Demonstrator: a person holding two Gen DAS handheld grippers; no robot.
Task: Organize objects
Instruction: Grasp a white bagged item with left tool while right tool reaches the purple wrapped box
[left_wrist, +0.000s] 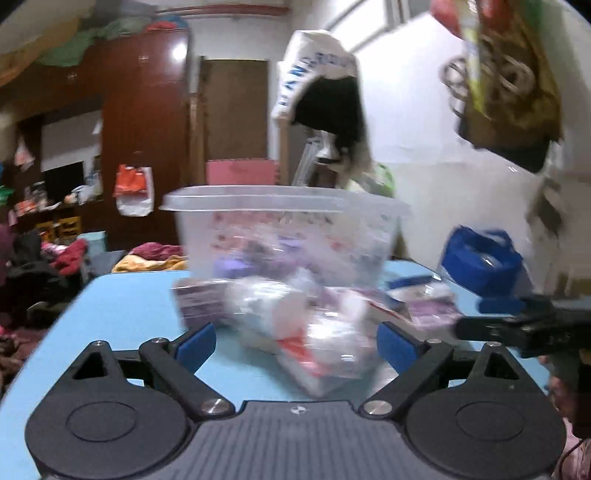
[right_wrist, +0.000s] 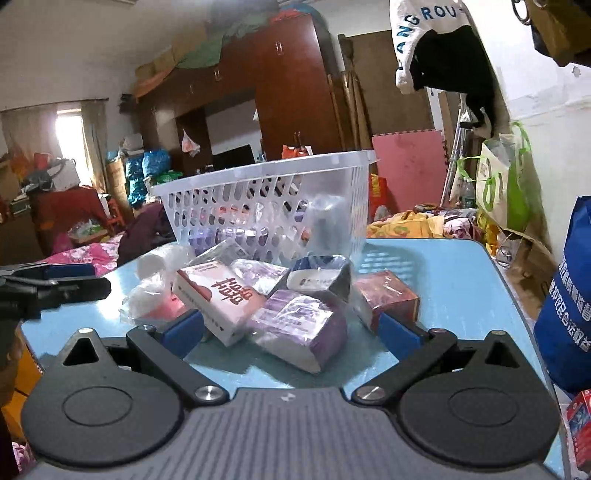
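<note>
Several tissue packs lie in a pile on the light blue table (right_wrist: 454, 266) in front of a white slotted basket (right_wrist: 266, 199). A purple pack (right_wrist: 299, 325) and a white-and-pink pack (right_wrist: 218, 299) sit closest to my right gripper (right_wrist: 291, 328), which is open around them without touching. A red pack (right_wrist: 388, 295) lies to the right. In the blurred left wrist view, my left gripper (left_wrist: 295, 345) is open around a clear-wrapped white-and-red pack (left_wrist: 314, 339). The basket (left_wrist: 284, 229) stands behind the pile and holds more packs.
A blue fabric bag (right_wrist: 565, 295) stands at the table's right edge; it also shows in the left wrist view (left_wrist: 480, 258). The other gripper appears at the left (right_wrist: 48, 284) and at the right (left_wrist: 517, 325). Beds, clothes and wardrobes fill the room behind.
</note>
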